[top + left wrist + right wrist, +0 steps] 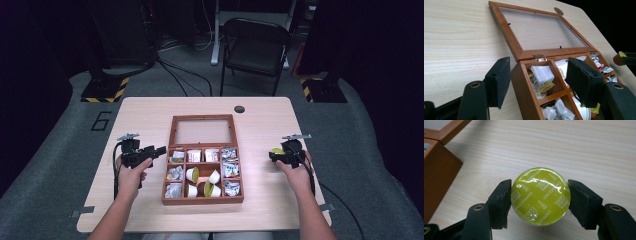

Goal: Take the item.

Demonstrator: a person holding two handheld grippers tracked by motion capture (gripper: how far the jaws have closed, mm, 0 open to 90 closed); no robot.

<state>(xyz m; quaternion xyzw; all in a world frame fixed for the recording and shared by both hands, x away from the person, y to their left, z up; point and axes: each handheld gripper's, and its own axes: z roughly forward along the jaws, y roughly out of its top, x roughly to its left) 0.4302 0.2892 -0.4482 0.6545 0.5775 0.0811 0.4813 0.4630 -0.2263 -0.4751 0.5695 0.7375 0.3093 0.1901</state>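
Light wood-grain table w/ rounded corners, a small dark round cap near its far edge. It stands on grey carpet in a dark room; a black folding chair sits behind it, yellow-black hazard tape on stand bases to either side, cables on the floor.

Centre of table: brown wooden box w/ glass lid laid open flat toward the far side. Its compartments hold foil sachets, tea bags and a few white capsules w/ yellow-green lids.

The capsule is at the table's right side, well apart from the box, pinched between the right gripper pads, one pad on each side of its rim. Round, glossy yellow-green foil lid, "CAPPUCCINO" printed in white (other lettering too small to read). In the high view it's a yellow spot at the gripper tip.

Left gripper sits left of the box, jaws partly spread w/ nothing pinched; the box's near corner shows between them, not touched as far as I can tell.
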